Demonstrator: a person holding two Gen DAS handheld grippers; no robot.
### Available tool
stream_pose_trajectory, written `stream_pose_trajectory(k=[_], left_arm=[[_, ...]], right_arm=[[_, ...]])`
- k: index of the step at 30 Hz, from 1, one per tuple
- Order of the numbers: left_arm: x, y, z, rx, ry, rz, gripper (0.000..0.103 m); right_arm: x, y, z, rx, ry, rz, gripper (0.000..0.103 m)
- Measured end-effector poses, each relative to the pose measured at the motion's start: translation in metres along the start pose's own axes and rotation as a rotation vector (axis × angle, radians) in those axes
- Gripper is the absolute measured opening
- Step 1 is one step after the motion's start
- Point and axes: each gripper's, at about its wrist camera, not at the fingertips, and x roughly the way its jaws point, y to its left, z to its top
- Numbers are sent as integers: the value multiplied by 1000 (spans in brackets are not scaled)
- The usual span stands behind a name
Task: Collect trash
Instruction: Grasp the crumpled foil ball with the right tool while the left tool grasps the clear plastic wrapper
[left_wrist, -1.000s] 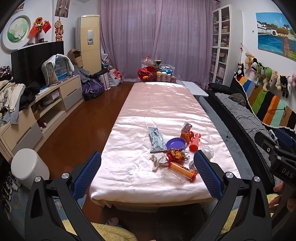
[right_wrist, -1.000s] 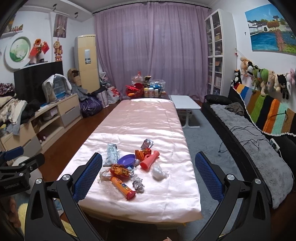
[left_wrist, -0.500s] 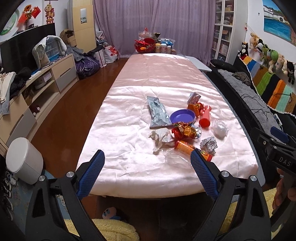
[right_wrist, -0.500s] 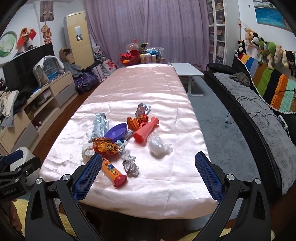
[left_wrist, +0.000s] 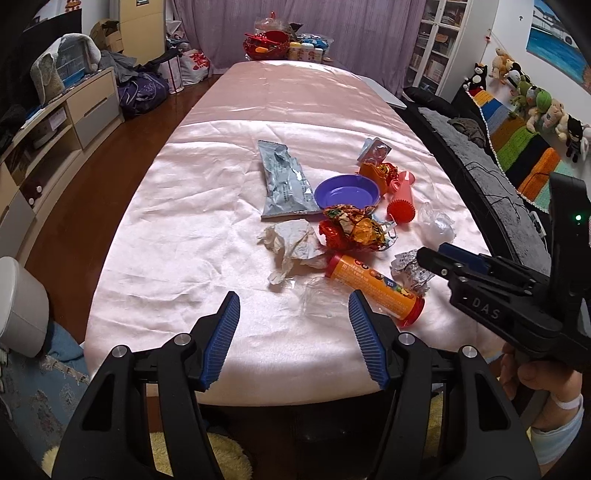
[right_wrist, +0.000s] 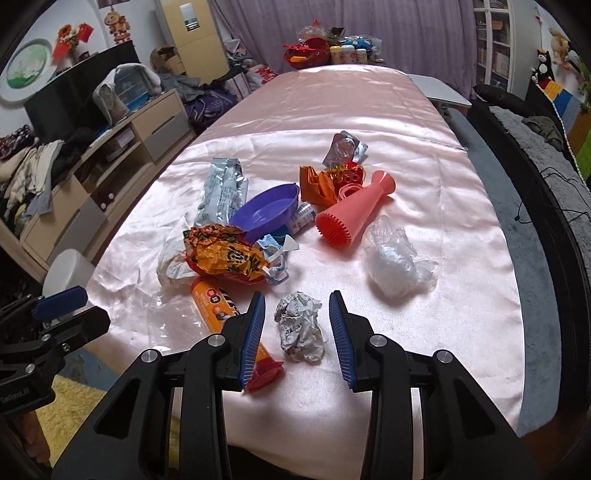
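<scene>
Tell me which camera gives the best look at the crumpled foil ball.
The right wrist view: the crumpled foil ball lies close, whole, between the right gripper's open jaws. In the left wrist view it is smaller, partly hidden behind that gripper.

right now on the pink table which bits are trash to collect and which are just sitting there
Trash to collect:
crumpled foil ball
orange tube
orange wrapper
silver packet
tissue
clear plastic wad

Just lying about, as I judge it:
purple bowl
coral silicone cone
white bin
</scene>
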Motion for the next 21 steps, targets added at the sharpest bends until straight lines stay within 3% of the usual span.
stream_pose_trajectory(k=[10,14,16,18,19,21], left_arm=[[52,-20,0,1,97,-70,57],[61,-21,-3,-7,106,-83,45],[62,-21,-2,-1,103,-86,42],[62,-21,-2,12,99,-85,39],[62,-21,-3,19,97,-85,38],[61,-21,-3,22,92,-86,33]], right_arm=[[16,-18,-2,27,32,27,38],[20,-13,-3,20,50,78,38],[28,-10,-5,2,76,60,38],[31,-10,-8,-4,73,58,35],[31,-12,-8,1,75,56,25],[32,-15,-7,7,77,65,21]])
